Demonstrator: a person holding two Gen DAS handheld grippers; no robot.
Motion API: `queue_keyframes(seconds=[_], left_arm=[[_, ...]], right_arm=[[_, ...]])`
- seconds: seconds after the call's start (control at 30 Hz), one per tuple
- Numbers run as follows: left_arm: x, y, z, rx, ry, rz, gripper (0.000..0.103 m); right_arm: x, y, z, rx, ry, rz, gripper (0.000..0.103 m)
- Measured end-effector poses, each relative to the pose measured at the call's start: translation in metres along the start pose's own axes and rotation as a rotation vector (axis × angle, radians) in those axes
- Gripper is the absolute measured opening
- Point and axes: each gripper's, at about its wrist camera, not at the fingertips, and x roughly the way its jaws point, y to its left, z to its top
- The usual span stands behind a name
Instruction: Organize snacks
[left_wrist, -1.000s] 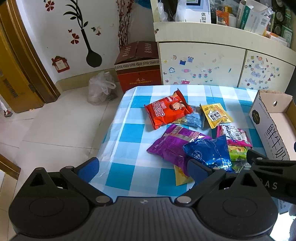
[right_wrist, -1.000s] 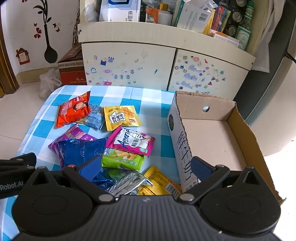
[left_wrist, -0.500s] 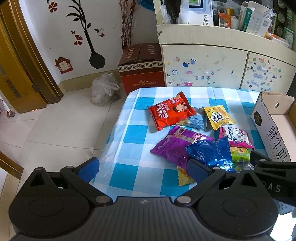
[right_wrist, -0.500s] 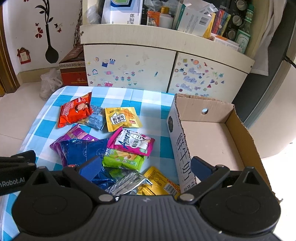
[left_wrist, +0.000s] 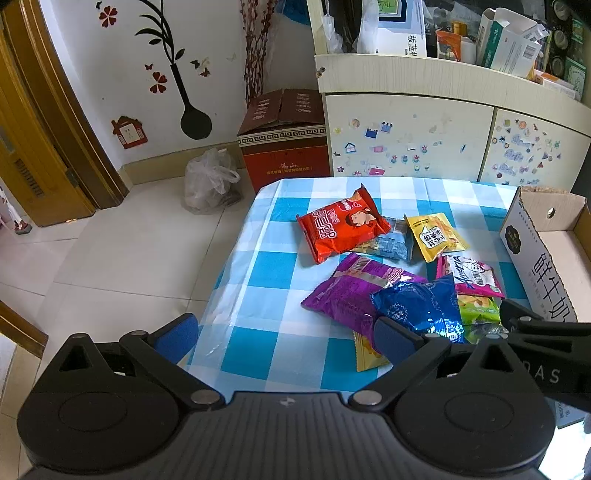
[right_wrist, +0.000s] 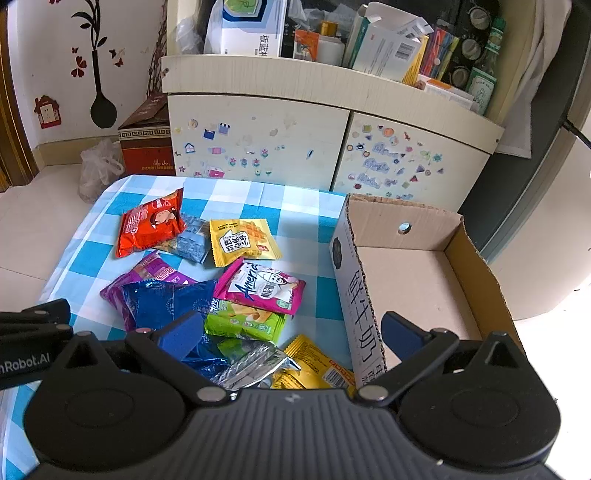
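Both my grippers are spread wide and empty, hovering at the near edge of the desk (left_wrist: 258, 280). Left gripper (left_wrist: 286, 332) sits over the near-left corner; right gripper (right_wrist: 291, 332) straddles the front of the snack pile and the near wall of the cardboard box (right_wrist: 364, 306).

Nothing packed yet. The box is an open, shallow corrugated tray, bare inside, placed just to the right of the pile, so my guess is that each drop is a short sideways carry.

Snacks lie loose on the checked cloth, partly overlapping:
- red bag (left_wrist: 341, 225), puffy and glossy, farthest back-left
- small pale-blue pack (left_wrist: 393, 243), tucked partly under the red one
- yellow packet (right_wrist: 242, 240), flat, lying mostly clear
- pink packet (right_wrist: 264, 288), overlapping the green packet (right_wrist: 245, 321)
- purple bag (left_wrist: 347, 295), with the crinkly blue foil bag (left_wrist: 417, 306) on top of it
- silver foil wrapper (right_wrist: 255, 362) and a yellow-orange packet (right_wrist: 319, 365), nearest my right fingers

All soft film, slippery, pillow-shaped. I'd pinch a sealed edge rather than the belly. Top-layer items probably come first; the buried ones would drag their neighbours.
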Motion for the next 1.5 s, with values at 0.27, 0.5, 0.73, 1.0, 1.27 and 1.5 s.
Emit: queue_keyframes(seconds=[0.27,0.5,0.73,1.0,1.27,1.5], left_arm=[[-0.005,0.001,0.001,-0.003,-0.005,0.003,0.103],[-0.007,0.001,0.001,-0.003,-0.009,0.003,0.103],[-0.009,0.001,0.001,-0.004,-0.013,0.005,0.103],[-0.011,0.0,0.0,0.001,-0.015,0.002,0.103],[-0.011,0.0,0.0,-0.012,-0.003,-0.009,0.103],[-0.015,0.004,0.006,-0.034,0.023,-0.081,0.103]], right_arm=[[-0.003,0.001,0.001,-0.003,-0.006,-0.004,0.102],[-0.006,0.001,0.002,-0.005,-0.013,-0.007,0.102],[-0.008,0.001,0.002,-0.007,-0.018,-0.011,0.102],[-0.008,0.001,0.001,-0.009,-0.021,-0.01,0.102],[-0.007,0.0,0.0,-0.011,-0.02,-0.007,0.102],[-0.011,-0.01,0.002,0.001,-0.028,0.044,0.102]])
